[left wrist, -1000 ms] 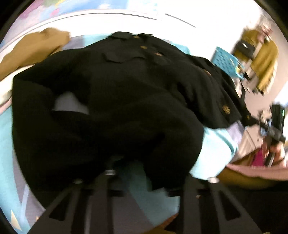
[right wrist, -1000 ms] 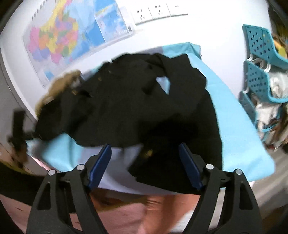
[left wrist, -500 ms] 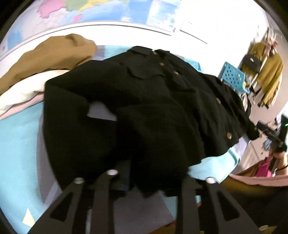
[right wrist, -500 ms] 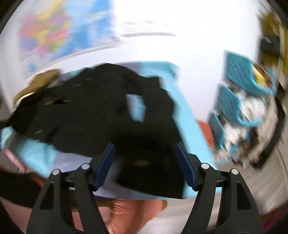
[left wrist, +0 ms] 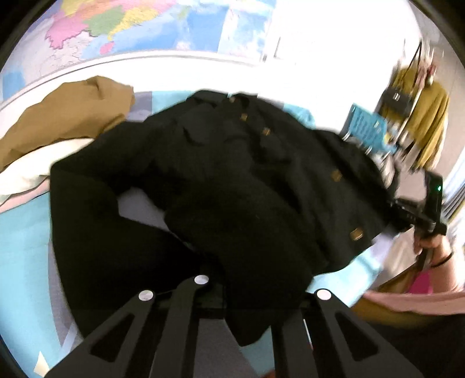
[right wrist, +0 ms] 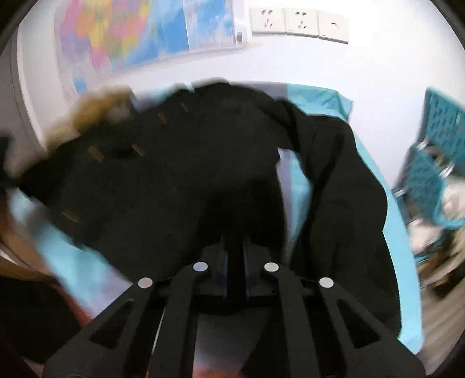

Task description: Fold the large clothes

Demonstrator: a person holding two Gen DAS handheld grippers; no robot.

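Both sets of fingers have just been closing, and now each pinches black cloth. We hold the jacket [left wrist: 232, 186] at its near hem: the left gripper [left wrist: 232, 302] at six o'clock, the right gripper [right wrist: 235, 256] likewise. Its body spreads toward twelve o'clock over the blue tabletop [left wrist: 20, 238]. We judge it soft, fairly heavy and floppy, so hem corners seem the best hold.

No text is showing clearly enough to read; any lettering on the wall map [left wrist: 151, 26] is blurring into colour patches.
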